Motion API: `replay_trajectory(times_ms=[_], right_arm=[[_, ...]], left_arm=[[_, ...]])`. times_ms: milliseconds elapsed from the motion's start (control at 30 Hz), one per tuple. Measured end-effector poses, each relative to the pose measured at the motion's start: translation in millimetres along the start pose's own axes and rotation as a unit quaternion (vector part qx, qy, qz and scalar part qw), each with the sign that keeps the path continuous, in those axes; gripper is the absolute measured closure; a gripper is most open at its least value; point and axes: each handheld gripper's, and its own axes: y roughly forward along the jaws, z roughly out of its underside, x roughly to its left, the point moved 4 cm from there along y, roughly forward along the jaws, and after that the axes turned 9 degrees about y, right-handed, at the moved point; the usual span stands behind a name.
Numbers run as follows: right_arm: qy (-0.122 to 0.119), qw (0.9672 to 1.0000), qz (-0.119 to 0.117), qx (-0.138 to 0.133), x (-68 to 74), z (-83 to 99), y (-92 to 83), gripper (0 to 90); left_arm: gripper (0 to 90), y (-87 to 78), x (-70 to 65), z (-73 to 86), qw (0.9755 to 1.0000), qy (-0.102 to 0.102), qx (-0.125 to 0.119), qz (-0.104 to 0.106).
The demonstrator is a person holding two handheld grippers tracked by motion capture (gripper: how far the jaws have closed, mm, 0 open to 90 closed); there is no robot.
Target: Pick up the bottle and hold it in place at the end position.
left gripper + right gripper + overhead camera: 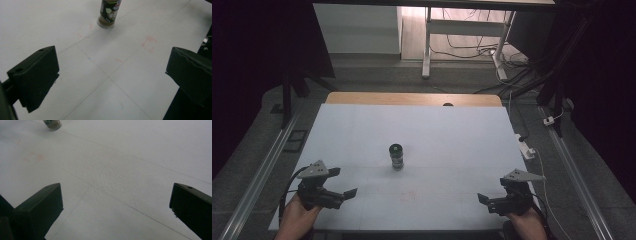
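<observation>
Reaching for jar [397, 156] | left gripper [343, 182] wide open, empty | right gripper [484, 194] wide open, empty | I'd straddle the jar upright at mid-body, close gently.

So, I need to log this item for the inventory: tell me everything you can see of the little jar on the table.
The spice jar is small and cylindrical, with a dark cap and a dark label bearing green and blue print; its clear base shows brownish contents. It looks like glass or clear plastic. It stands upright and capped near the middle of the white table, alone. Nothing touches it: the left gripper and right gripper hover apart, both open.
</observation>
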Motion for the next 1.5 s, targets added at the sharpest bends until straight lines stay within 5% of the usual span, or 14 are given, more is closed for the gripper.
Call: replay_trajectory(times_ms=[333, 567, 833, 1300, 1500], right_arm=[[-0.001, 1.0000, 0.000, 0.003, 0.3, 0.1, 0.6, 0.0], [-0.002, 1.0000, 0.000, 0.005, 0.5, 0.2, 1.0, 0.0], [-0.002, 1.0000, -0.002, 0.007, 0.5, 0.2, 1.4, 0.0], [-0.002, 0.9999, -0.004, 0.010, 0.9, 0.5, 1.7, 0.0], [-0.005, 0.9999, -0.004, 0.012, 1.2, 0.6, 1.8, 0.0]], left_arm=[[0.0, 23.4, 0.2, -15.2, 0.9999, 0.007, 0.015, -0.001], [0.0, 39.9, 3.9, -29.9, 0.9990, 0.014, 0.019, -0.038], [0.0, 63.5, 5.5, -44.1, 0.9995, 0.027, 0.018, -0.002], [0.0, 106.4, 9.2, -62.5, 0.9967, 0.070, 0.037, 0.018], [0.0, 121.2, 13.9, -62.1, 0.9964, 0.069, 0.047, 0.016]])
